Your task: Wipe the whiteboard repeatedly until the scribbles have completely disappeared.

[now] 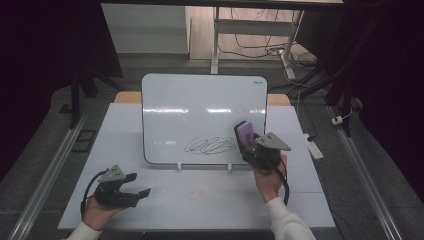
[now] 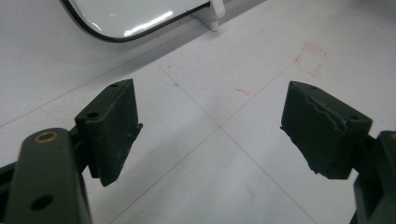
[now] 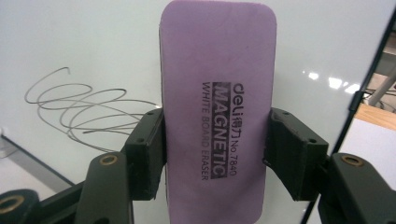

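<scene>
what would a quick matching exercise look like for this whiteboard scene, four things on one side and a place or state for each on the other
Things:
1. whiteboard eraser
2. left gripper
3. scribble
4. whiteboard

Places or states:
A. open, nothing between the jaws, over the table
B. propped upright on small white feet
C. purple, clamped in the right gripper
D. dark loops low on the board, left of the eraser in the high view

Pairs: 1-C, 2-A, 3-D, 4-B
</scene>
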Demonstrator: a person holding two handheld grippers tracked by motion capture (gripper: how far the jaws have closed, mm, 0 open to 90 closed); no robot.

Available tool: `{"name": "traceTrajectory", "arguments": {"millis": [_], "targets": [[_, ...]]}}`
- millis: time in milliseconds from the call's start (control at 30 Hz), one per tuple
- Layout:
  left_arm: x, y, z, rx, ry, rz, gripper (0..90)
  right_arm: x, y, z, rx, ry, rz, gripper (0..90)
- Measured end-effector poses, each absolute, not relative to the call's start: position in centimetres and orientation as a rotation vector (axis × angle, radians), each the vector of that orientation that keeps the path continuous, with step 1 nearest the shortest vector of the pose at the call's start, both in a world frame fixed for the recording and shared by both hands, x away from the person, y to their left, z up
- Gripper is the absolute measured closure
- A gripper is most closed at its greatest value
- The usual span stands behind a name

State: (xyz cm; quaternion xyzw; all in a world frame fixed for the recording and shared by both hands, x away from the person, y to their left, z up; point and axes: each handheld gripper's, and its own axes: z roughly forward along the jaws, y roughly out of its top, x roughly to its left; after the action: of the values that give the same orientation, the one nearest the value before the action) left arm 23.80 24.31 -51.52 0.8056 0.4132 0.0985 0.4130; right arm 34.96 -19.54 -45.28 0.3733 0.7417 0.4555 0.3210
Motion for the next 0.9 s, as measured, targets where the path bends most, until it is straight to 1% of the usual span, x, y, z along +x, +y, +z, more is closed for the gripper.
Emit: {"name": "traceTrajectory", "arguments": {"millis": [200, 467, 900], "targets": [[23.8, 24.3, -51.5, 2.025, 1.040, 0.249, 19.6, 35.1, -19.6, -45.4, 0.980, 1.944, 1.174, 40.7], [23.7, 24.2, -51.5, 2.024, 1.035, 0.249, 19.5, 35.3, -18.6, -45.8, 0.970, 1.954, 1.141, 40.8], [23.8, 24.2, -51.6, 2.029, 1.035, 0.240, 19.5, 35.2, -15.0, -47.1, 0.934, 2.041, 1.139, 41.1]]}}
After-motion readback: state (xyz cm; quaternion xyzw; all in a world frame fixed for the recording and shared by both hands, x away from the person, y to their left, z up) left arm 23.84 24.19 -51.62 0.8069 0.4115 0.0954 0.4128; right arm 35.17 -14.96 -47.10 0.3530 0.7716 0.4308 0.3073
